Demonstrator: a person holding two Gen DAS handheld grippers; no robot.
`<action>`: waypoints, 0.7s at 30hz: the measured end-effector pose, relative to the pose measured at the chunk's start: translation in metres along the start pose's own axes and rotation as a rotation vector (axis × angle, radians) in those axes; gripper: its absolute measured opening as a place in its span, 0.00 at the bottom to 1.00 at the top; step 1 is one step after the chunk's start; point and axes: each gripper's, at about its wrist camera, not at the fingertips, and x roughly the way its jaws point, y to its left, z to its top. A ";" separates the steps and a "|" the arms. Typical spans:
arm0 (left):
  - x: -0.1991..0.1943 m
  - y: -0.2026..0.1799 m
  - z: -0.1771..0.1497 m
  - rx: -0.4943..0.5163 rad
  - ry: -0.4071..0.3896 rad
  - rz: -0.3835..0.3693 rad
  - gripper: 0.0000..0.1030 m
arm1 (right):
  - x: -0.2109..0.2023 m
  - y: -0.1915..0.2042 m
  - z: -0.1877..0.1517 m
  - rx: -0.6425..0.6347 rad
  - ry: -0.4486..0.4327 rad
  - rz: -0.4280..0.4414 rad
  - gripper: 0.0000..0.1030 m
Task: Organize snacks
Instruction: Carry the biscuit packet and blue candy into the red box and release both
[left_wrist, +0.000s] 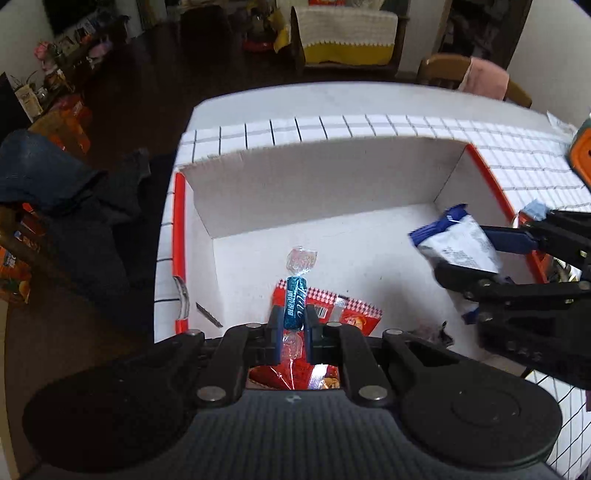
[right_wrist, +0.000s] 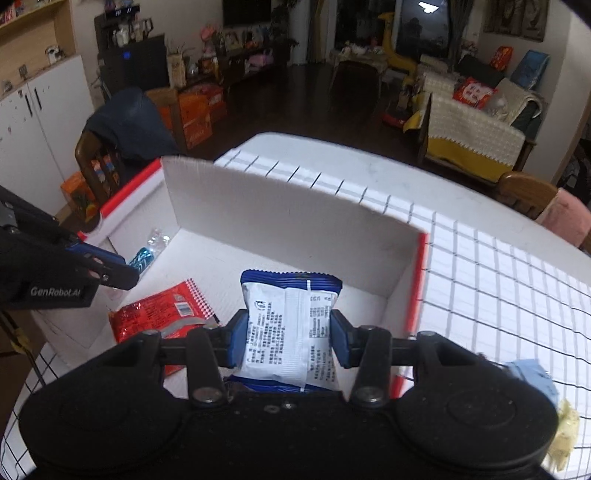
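partway: flat red foil snack packet (right_wrist: 162, 314) already lies in the white cardboard box (left_wrist: 314, 177); left gripper (left_wrist: 291, 325) jaws clamped on blue twist-wrapped candy (left_wrist: 295, 306), right gripper (right_wrist: 288, 336) jaws clamped on white-and-blue biscuit pack (right_wrist: 290, 328), both over the box, unreleased.

red packet (left_wrist: 347, 314) (half hidden by jaws)

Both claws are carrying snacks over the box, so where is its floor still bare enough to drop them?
The box floor is bare along the back wall and in the far corners, beyond the red packet near the front. The left claw holds a blue candy above that packet; the right claw holds a white-and-blue packet over open floor.
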 end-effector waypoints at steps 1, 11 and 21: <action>0.004 0.000 0.001 0.009 0.014 0.009 0.10 | 0.005 0.002 0.000 -0.012 0.014 0.002 0.43; 0.034 -0.004 -0.001 0.043 0.116 0.031 0.10 | 0.038 0.010 -0.004 -0.040 0.134 0.036 0.43; 0.047 -0.006 -0.006 0.035 0.147 0.038 0.10 | 0.038 0.015 -0.004 -0.061 0.154 0.023 0.44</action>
